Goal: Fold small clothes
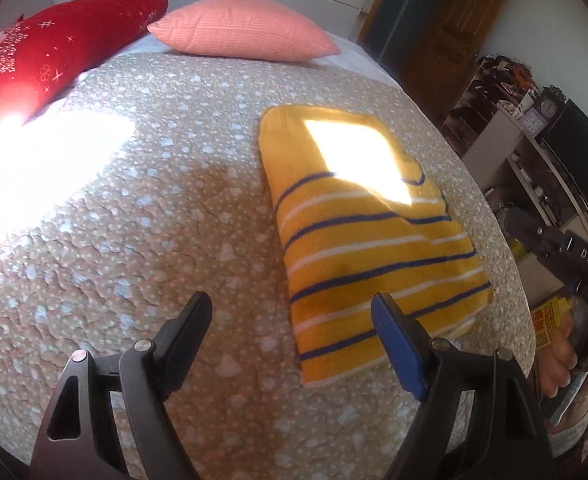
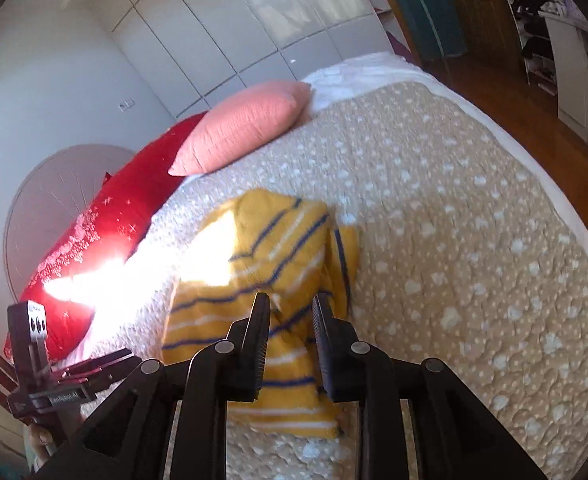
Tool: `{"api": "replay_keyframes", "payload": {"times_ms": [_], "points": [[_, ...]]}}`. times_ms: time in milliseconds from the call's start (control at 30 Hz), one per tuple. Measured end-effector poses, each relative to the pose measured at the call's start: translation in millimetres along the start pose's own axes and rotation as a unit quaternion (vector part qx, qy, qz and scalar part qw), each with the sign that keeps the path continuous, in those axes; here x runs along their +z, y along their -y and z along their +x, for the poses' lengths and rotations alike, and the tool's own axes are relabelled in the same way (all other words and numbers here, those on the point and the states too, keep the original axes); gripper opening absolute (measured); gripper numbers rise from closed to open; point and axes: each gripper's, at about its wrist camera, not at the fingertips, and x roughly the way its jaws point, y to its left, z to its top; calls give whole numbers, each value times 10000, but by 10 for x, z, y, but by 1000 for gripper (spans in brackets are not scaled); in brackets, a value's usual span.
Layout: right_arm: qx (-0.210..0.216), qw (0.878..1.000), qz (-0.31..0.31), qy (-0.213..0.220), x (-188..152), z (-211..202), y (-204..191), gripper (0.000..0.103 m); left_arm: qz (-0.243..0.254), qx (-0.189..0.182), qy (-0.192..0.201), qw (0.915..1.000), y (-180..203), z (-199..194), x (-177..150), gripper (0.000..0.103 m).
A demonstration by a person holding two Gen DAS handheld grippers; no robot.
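A small yellow garment [image 1: 366, 240] with blue and white stripes lies folded into a flat rectangle on the beige quilted bedspread [image 1: 153, 220]. My left gripper [image 1: 291, 310] is open and empty, hovering above the garment's near left edge. In the right wrist view the same garment [image 2: 277, 248] lies just ahead of my right gripper [image 2: 291, 310], whose jaws stand partly apart above its near end and hold nothing. The right gripper's body shows at the right edge of the left wrist view [image 1: 574, 256].
A red pillow [image 1: 53, 52] and a pink pillow [image 1: 241, 28] lie at the head of the bed. Bright sunlight patches fall on the spread. The bed's right edge drops to a wooden floor [image 2: 534, 120], with shelves [image 1: 534, 136] beyond. White wardrobe doors [image 2: 233, 20] stand behind.
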Motion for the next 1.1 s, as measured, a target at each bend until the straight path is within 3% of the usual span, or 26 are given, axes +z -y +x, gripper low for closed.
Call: {"api": "replay_keyframes", "payload": {"times_ms": [167, 233, 267, 333, 367, 400, 433, 467, 533, 567, 733, 1100], "points": [[163, 9977, -136, -645, 275, 747, -278, 26, 16, 269, 64, 9996, -52, -79, -70, 81], [-326, 9935, 25, -1088, 251, 1118, -165, 26, 79, 390, 54, 9992, -37, -108, -130, 81], [-705, 9903, 18, -1194, 214, 1233, -71, 20, 117, 467, 73, 9988, -65, -115, -135, 81], [-1168, 9892, -17, -884, 142, 1213, 78, 19, 230, 703, 146, 9972, -87, -167, -168, 81], [-1605, 9839, 4, -783, 111, 1165, 140, 27, 314, 849, 206, 9957, -87, -184, -177, 81], [-1964, 9775, 163, -756, 79, 1109, 219, 46, 393, 1001, 274, 9938, -83, -203, -193, 81], [-2028, 9759, 438, -673, 49, 1010, 316, 84, 446, 1146, 347, 9918, -86, -223, -207, 81], [-1791, 9797, 730, -535, 10, 884, 411, 90, 472, 1259, 435, 9900, -74, -251, -226, 81], [-1139, 9866, 1127, -302, -64, 619, 546, 85, 485, 1417, 620, 9868, -41, -302, -268, 81], [-1013, 9878, 1166, -183, -106, 489, 567, 85, 482, 1492, 685, 9853, -26, -317, -285, 81], [-889, 9925, 792, 276, -239, 64, 421, 85, 544, 1858, 879, 9771, 92, -339, -341, 81], [-617, 9966, 532, -94, -370, 175, 232, 87, 829, 1954, 747, 9744, 189, -302, -329, 86]]}}
